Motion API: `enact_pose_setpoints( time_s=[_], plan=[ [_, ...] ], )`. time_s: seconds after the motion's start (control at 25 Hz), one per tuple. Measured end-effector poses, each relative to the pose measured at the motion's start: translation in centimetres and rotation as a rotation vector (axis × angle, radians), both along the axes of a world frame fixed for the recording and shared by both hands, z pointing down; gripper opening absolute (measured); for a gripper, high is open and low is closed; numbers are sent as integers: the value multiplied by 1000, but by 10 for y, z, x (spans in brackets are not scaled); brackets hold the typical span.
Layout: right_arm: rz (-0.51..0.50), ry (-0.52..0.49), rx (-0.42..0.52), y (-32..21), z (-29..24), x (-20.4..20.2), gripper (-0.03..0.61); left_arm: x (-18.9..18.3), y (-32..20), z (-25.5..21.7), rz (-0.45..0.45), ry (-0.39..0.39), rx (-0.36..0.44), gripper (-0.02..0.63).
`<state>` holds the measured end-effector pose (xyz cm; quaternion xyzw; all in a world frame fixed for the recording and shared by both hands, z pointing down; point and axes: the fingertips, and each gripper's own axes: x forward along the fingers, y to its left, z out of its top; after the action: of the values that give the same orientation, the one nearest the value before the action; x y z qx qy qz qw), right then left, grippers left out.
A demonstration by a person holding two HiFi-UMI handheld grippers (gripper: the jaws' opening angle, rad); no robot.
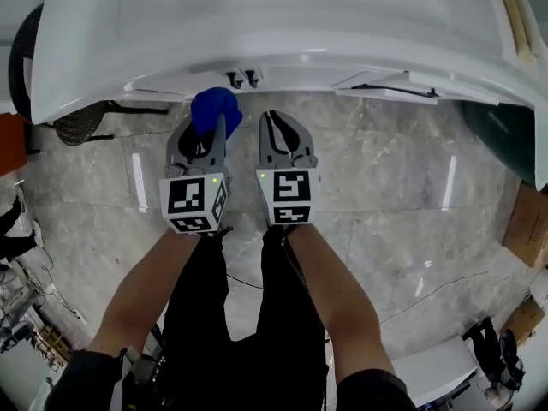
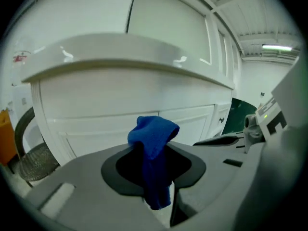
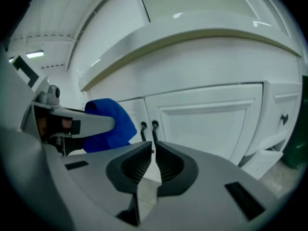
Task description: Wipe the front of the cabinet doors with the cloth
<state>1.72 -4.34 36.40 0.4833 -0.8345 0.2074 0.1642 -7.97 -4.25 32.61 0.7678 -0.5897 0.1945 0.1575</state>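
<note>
Left gripper (image 1: pixel 204 139) is holding the blue cloth (image 2: pixel 153 143) up to the white cabinet doors (image 3: pixel 207 124).
The cloth is sitting bunched and clamped between the left jaws, its top poking out beyond the tips, near the doors below the counter (image 1: pixel 257 24) overhang but apparently not yet touching them. The right gripper (image 3: pixel 154 160) is hovering just beside it, jaws nearly together on nothing, pointing at the paired dark handles (image 3: pixel 149 129). To wipe well, the bunched end probably needs pressing lightly against a panel and sweeping in overlapping strokes, skirting the handles so the cloth is not snagging, with the right gripper keeping clear.
</note>
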Motion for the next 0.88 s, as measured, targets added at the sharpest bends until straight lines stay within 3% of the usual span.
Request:
enact_pose_setpoints(
  time_s=[0.2, 0.44, 0.6, 0.76, 0.88],
  plan=[
    [-74, 31, 56, 0, -40, -7, 29, 23, -2, -42, 5, 3, 73, 107],
    [-16, 85, 23, 0, -40, -2, 29, 15, 0, -21, 31, -9, 7, 107],
    [-49, 72, 21, -1, -45, 2, 29, 8, -14, -20, -20, -39, 14, 107],
    [-42, 16, 29, -15, -40, 25, 29, 36, -37, -26, -16, -76, 97, 107],
    [-51, -25, 26, -22, -36, 53, 29, 60, -50, -15, -50, -98, 112, 107]
  ],
)
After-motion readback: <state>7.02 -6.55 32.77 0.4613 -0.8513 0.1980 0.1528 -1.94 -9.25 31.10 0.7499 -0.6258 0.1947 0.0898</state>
